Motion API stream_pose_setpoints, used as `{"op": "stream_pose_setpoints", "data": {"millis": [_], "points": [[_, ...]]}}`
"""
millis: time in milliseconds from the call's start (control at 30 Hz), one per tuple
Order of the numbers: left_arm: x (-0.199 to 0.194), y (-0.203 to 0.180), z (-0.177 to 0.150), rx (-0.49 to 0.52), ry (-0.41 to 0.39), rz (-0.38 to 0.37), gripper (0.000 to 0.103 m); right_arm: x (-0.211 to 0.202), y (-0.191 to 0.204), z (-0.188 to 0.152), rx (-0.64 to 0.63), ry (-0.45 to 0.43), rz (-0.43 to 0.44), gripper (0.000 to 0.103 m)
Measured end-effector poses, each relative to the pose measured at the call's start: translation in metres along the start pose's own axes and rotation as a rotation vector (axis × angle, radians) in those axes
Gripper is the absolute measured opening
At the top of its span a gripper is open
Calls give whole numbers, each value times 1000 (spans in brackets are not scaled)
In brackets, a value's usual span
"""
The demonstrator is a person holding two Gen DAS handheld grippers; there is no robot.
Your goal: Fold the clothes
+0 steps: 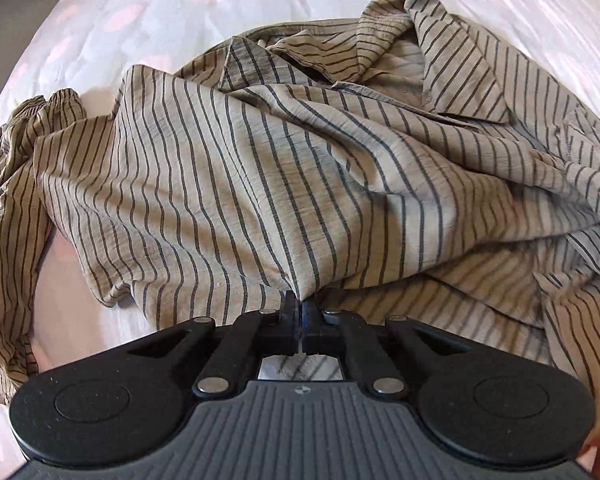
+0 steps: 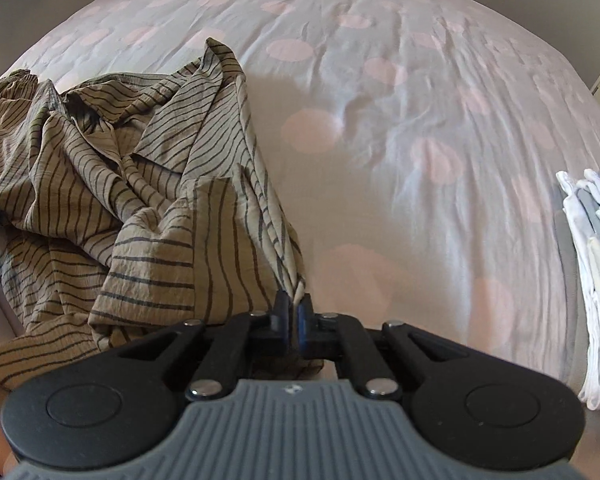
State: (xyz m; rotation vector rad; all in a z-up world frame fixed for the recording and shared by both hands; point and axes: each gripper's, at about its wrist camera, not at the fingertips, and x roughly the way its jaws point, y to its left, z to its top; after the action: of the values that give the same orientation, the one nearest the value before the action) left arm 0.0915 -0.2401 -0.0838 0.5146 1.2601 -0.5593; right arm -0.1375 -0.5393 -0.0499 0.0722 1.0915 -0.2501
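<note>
A tan shirt [image 1: 260, 168] with dark thin stripes lies crumpled on a bed sheet [image 1: 148, 20] that is pale with pink dots. In the left wrist view the garment fills most of the frame, its collar [image 1: 452, 64] bunched toward the far right and a gathered cuff [image 1: 56, 104] trailing off at the far left. The left gripper [image 1: 300, 304] points steeply down, its 2 jaws pressed together on a pinch of the shirt's near edge, and the cloth rises from that pinch in a taut ridge.

In the right wrist view the shirt [image 2: 112, 184] is heaped on the left half of the sheet [image 2: 400, 100]. The right gripper [image 2: 296, 306] also tilts downward and is clamped on a narrow fold of striped fabric, which runs up and away from the jaws. Near the right edge sits a stack of folded white clothes [image 2: 592, 280], well apart from the shirt
</note>
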Motion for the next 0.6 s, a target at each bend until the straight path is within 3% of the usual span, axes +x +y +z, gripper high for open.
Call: {"op": "stream_pose_setpoints", "data": {"millis": [200, 467, 600], "points": [[-25, 5, -22, 6, -28, -68, 0, -19, -17, -13, -8, 1, -62, 5], [-42, 16, -37, 40, -28, -45, 0, -20, -33, -31, 40, 17, -70, 6], [-42, 18, -40, -13, -30, -67, 0, -27, -34, -33, 62, -16, -86, 11]]}}
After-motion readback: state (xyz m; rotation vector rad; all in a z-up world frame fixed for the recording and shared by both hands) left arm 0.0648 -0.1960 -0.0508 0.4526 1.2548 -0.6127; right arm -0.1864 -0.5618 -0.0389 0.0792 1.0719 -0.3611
